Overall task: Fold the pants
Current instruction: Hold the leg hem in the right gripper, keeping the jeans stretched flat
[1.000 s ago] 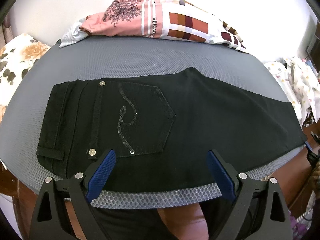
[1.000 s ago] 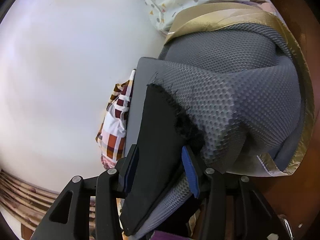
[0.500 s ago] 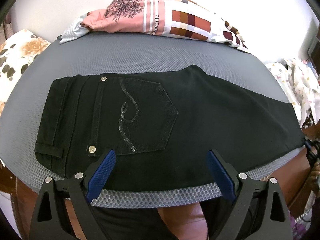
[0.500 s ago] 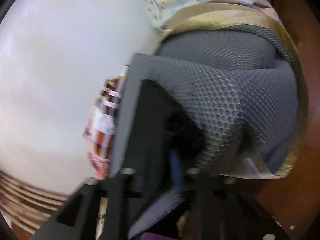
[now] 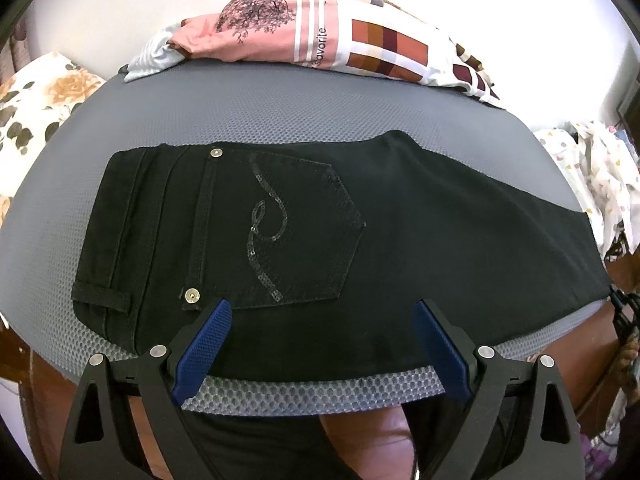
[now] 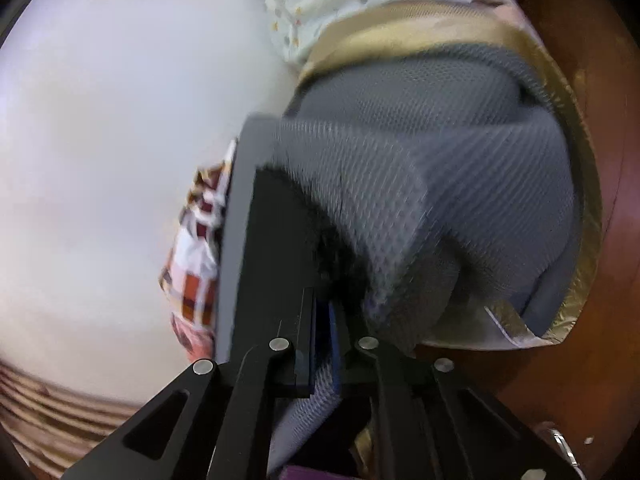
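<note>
Covering most of the left wrist view: grey mesh mat, with black pants lying flat on it, folded lengthwise, pocket side up. Long axis from 9 o'clock to 3 o'clock: waistband at 9, leg tapering away toward 3 and reaching the mat's edge there.

Hovering over the near long edge at 6 o'clock: left gripper, jaws spread wide, nothing between them, pads just above the cloth below the pocket. Nearer the waist and seat than the hem.

At the far leg end: right gripper, jaws just closed, now pressed together and pinching the frayed hem of the pants, which run away from it toward 12 o'clock. Some of the mat's mesh edge looks caught alongside, though blur hides how much.

Judged next: carrying the hem along the long axis toward the waistband, so the right hand's job, the left free to steady the seat.

Around: patterned shirt bunched at 12 o'clock on the mat's far edge, apart from the pants; dotted cloth at 3 o'clock, beyond the mat; floral pillow at 10 o'clock. Nothing lying on the pants' path. Main risk, by the look of it: mesh lifting with the hem.
</note>
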